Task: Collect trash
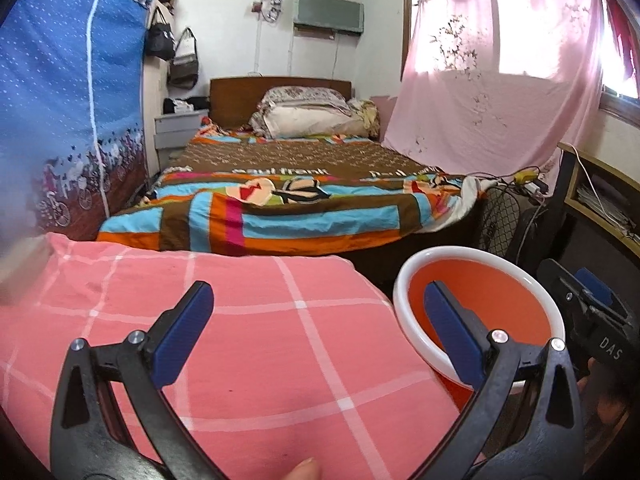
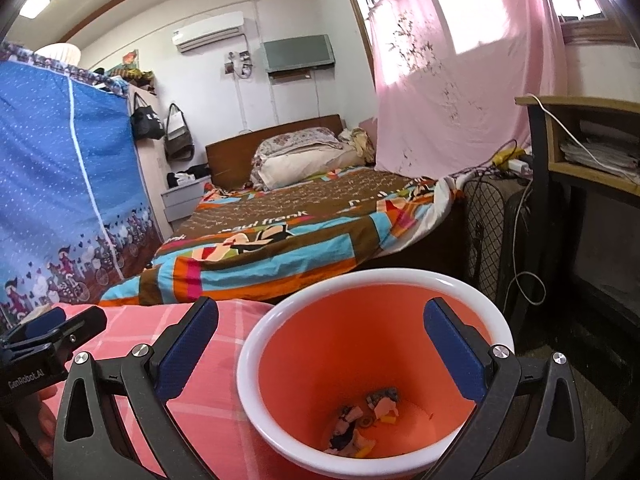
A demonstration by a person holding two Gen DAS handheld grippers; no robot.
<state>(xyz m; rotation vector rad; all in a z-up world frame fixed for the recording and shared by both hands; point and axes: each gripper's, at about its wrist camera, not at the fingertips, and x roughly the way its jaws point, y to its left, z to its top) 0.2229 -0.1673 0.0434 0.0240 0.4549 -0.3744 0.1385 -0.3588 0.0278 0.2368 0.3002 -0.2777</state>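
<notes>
An orange trash bin with a white rim [image 2: 256, 344] stands beside a pink checked bedspread [image 1: 240, 340]; it also shows in the left wrist view [image 1: 400, 292]. Several scraps of trash [image 2: 360, 420] lie at its bottom. My right gripper [image 2: 320, 344] is open and empty, held over the bin's mouth. My left gripper [image 1: 316, 332] is open and empty above the pink bedspread, its right finger over the bin's rim. The right gripper's body [image 1: 592, 308] shows at the right edge of the left wrist view, and the left gripper's body [image 2: 44, 336] at the left edge of the right wrist view.
A bed with a colourful quilt [image 1: 280, 196] lies ahead. A blue fabric wardrobe [image 1: 60, 100] stands at the left. A pink curtain [image 1: 480, 92] hangs at the right, with a fan [image 2: 488, 232], cables and a wooden desk [image 2: 592, 140] below it.
</notes>
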